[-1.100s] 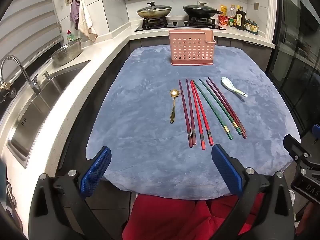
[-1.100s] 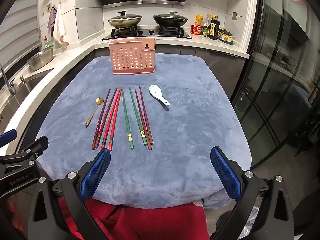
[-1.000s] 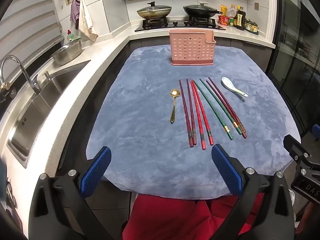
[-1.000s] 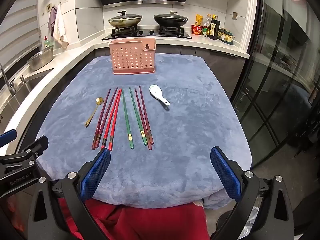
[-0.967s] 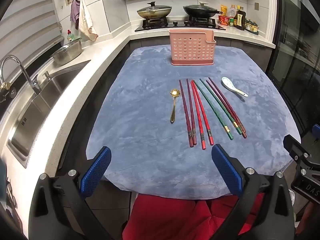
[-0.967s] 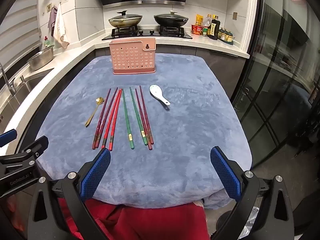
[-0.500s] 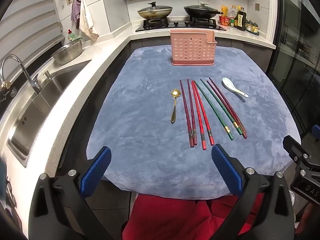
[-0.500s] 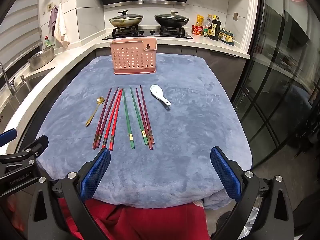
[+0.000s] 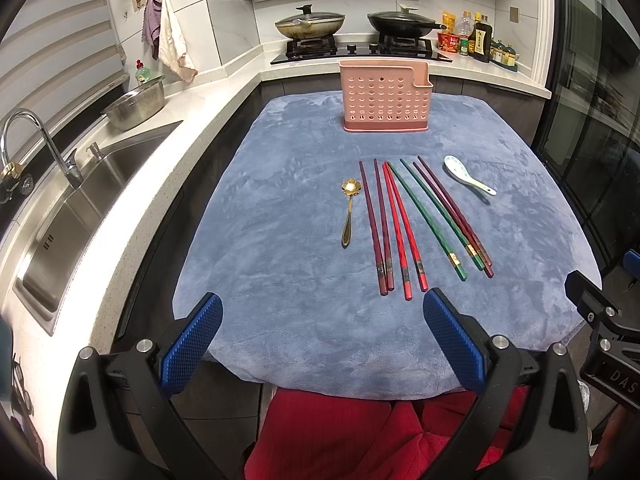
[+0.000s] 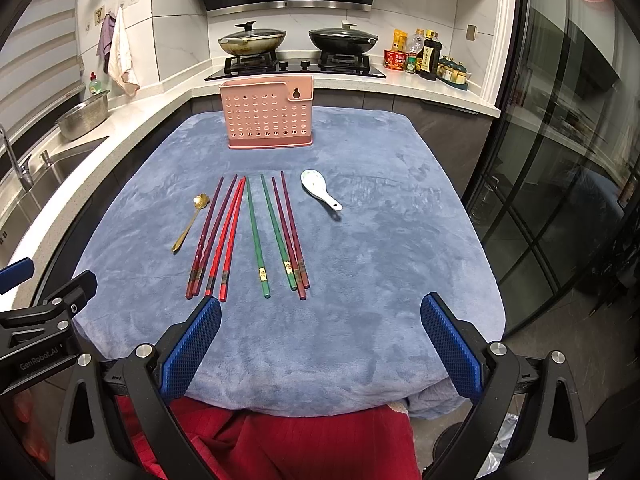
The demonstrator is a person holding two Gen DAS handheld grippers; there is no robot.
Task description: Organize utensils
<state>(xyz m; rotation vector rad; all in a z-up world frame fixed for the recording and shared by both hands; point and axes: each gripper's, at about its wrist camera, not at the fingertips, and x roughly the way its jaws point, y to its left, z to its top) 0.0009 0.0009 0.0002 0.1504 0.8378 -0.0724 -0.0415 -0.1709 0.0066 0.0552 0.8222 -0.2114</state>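
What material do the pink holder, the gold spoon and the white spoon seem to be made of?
Pink holder: likely moulded plastic, matte, with rows of punched round holes.
Gold spoon: probably metal with a gold finish; its flower-shaped bowl glints.
White spoon: looks like glazed ceramic, glossy white with faint markings; melamine cannot be ruled out.

Lighting was even, cool and moderately bright, apparently from overhead; shadows on the cloth (image 9: 304, 208) were soft and short; glare streaked the glass doors (image 10: 560, 160) and the hood (image 10: 288, 4) trim; both views were sharp at centre; fisheye distortion bent the counter (image 9: 132, 184) edges; black vignetting filled the corners.
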